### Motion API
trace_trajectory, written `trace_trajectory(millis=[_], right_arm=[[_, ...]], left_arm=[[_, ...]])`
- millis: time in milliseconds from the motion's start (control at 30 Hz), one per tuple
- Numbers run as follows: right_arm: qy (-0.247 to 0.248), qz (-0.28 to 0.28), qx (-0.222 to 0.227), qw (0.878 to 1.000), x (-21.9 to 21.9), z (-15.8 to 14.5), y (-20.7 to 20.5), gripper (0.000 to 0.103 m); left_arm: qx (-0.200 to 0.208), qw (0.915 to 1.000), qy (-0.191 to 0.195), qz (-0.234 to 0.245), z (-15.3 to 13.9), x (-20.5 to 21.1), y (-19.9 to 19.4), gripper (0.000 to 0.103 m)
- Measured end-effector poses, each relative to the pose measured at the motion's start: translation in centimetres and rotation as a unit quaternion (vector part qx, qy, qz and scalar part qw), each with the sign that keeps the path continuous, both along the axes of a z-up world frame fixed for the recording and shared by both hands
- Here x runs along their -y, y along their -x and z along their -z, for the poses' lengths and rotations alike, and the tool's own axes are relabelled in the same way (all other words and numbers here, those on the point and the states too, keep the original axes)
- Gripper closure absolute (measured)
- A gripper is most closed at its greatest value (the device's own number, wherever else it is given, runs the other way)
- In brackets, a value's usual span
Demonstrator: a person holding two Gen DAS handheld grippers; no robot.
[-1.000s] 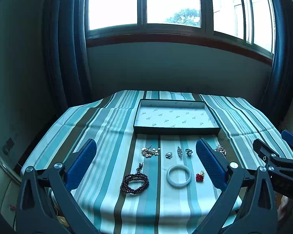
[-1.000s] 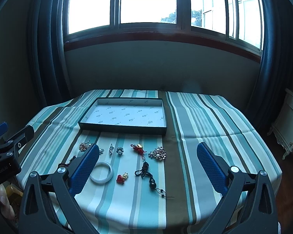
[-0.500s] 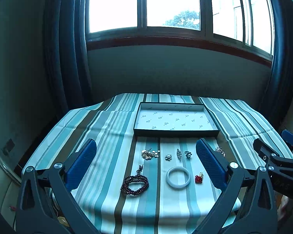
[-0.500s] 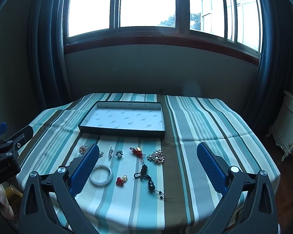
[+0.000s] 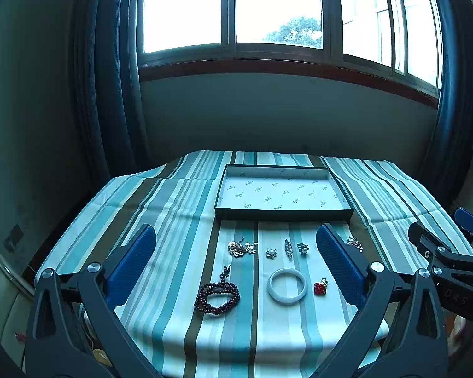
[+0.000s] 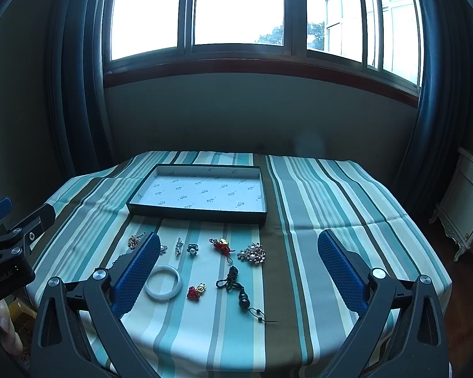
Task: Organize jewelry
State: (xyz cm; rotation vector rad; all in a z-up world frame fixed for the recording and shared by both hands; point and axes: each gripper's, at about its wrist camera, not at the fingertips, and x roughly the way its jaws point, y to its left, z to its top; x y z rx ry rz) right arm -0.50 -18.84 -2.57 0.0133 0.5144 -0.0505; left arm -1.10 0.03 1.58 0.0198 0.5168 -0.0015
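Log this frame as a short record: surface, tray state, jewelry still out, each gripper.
surface: striped cloth
tray: nothing in it
jewelry out: white bangle, dark bead bracelet, red charm, black tassel, pearl cluster, ring
left gripper: open, holds nothing
right gripper: open, holds nothing

A room in a home is showing here: dark full-length curtains [image 6: 75,100] are hanging beside a wide window [image 6: 236,9] with a wooden sill, a carved white cabinet [image 6: 463,201] is standing past the right edge of the tabletop [image 6: 347,208], and a striped cloth is covering it.
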Motion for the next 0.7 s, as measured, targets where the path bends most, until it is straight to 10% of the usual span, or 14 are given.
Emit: trace_trajectory(millis=[700], right_arm=[[0.0, 0.0, 0.001, 1.0, -0.03, 0.07, 0.01, 0.004]], left_arm=[[0.001, 1.0, 0.0, 0.0, 0.16, 0.11, 0.12, 0.002]])
